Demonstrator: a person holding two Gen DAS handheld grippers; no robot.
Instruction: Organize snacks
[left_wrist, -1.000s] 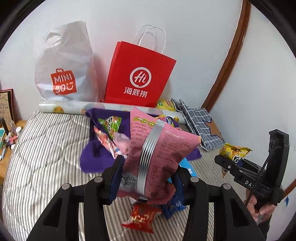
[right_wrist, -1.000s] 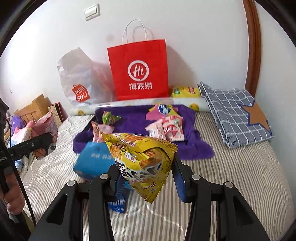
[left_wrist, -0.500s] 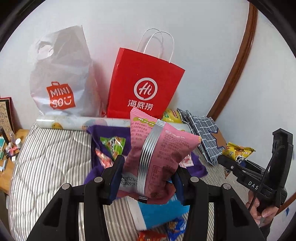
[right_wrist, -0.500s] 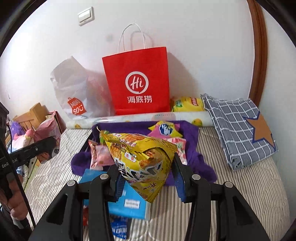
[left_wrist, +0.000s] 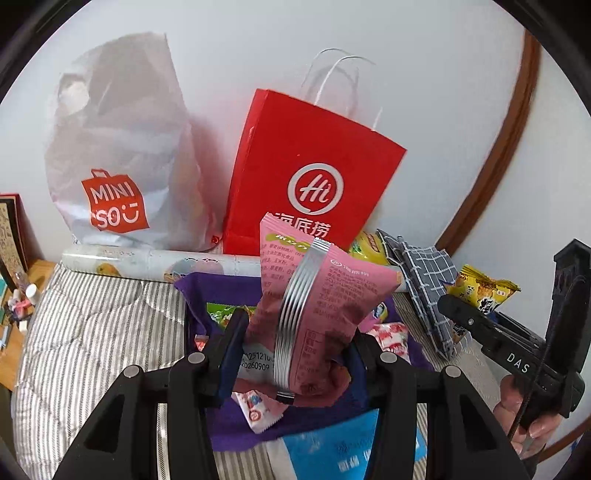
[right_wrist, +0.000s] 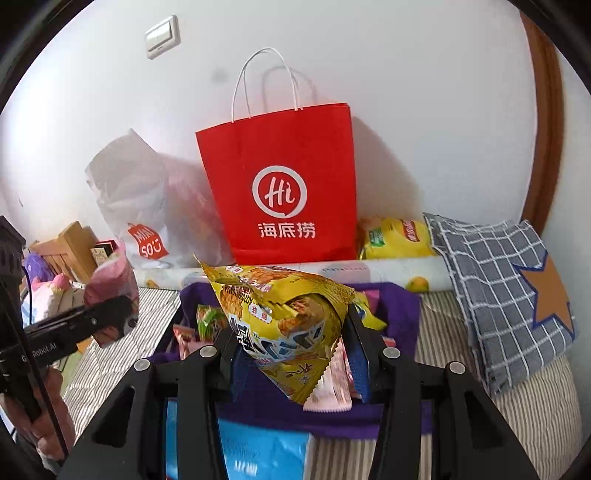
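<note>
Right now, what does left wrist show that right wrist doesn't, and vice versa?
Left wrist only: the pink snack packet seen close, clamped in the left gripper, and a bedside shelf of small items.
Right wrist only: the wall switch, the star on the grey checked cloth, and the yellow snack packet filling the right gripper.
Both: red Hi paper bag, white Miniso bag, purple cloth, striped bedding.

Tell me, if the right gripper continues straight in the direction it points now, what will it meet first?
Probably the purple cloth with the small snack packets on it. The right gripper, shut on the yellow snack bag, points forward and downward. The red paper bag stands further back by the wall; depth is hard to judge.
</note>
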